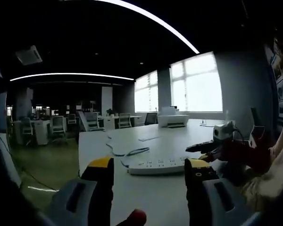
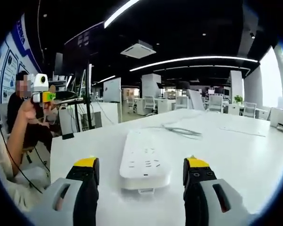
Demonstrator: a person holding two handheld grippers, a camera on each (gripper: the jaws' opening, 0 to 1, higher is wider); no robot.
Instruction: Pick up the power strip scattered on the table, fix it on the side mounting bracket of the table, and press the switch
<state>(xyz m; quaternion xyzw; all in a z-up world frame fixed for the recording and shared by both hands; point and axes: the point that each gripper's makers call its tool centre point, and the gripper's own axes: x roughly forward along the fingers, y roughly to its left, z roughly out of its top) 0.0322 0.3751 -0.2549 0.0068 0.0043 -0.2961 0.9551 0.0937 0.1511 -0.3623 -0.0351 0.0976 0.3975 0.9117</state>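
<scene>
White power strip (image 2: 145,161), no readable label, lies on table (image 2: 236,150) between wide-open, empty right claw (image 2: 142,175).

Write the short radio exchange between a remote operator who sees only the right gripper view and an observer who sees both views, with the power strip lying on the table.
Operator: The power strip lies end-on between my open jaws. Where is the left gripper?
Observer: It faces the strip's long side, jaws open, with the strip beyond them rather than between them.
Operator: How does my right gripper look from there?
Observer: In the left gripper view it sits at the strip's right-hand end, tips low over the table. Whether they touch the strip cannot be told.
</scene>
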